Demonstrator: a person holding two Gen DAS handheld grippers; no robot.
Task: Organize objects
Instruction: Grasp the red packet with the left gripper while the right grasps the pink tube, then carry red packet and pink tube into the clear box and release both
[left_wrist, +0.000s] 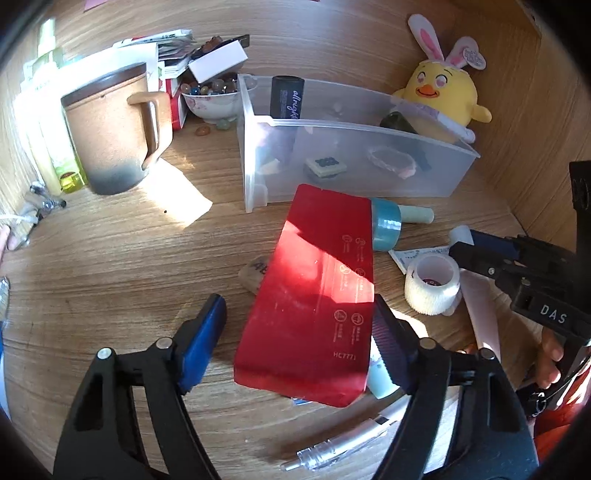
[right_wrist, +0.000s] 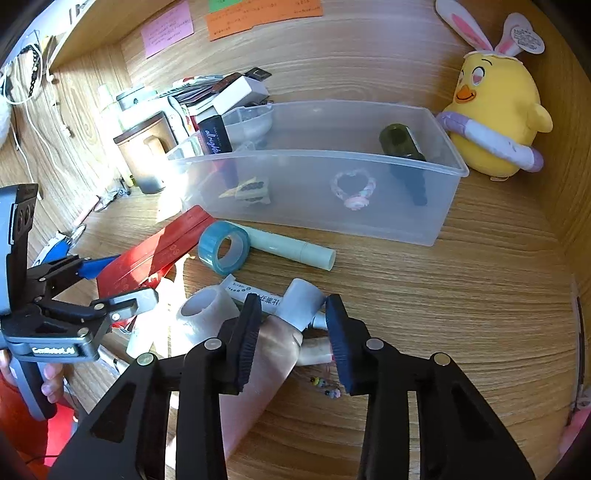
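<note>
The tidying looks partly done. A clear plastic bin (right_wrist: 424, 225) stands on the wooden worktop (right_wrist: 443, 332) and already holds a few things: a dark green bottle (right_wrist: 400, 144) leaning in its far right corner, a black tube (right_wrist: 216, 138) propped at the left end, a small patterned block (right_wrist: 253, 190) and a pink heart-shaped ring (right_wrist: 352, 188) on its floor.

Much is still loose in front of the bin. A red pouch (left_wrist: 314, 295) lies flat, with a roll of blue tape (right_wrist: 223, 247) and a pale green tube (right_wrist: 295, 249) just beside it. Nearer the camera are a white roll of bandage tape (right_wrist: 207, 317), a pale pink tube (right_wrist: 258, 369) with a grey cap (right_wrist: 301, 302), and a clear pen (left_wrist: 343, 443).

The left claw (left_wrist: 303, 328) is spread wide, its pads either side of the red pouch and not yet closed on it. The right claw (right_wrist: 291, 339) is also released, straddling the grey cap end of the pink tube without pinching it.

Judging by this, at least six loose items remain to be put away, and both claws seem poised to pick one up. A yellow plush chick (right_wrist: 495, 110) and a brown mug (left_wrist: 114, 125) stand apart from the clutter.
</note>
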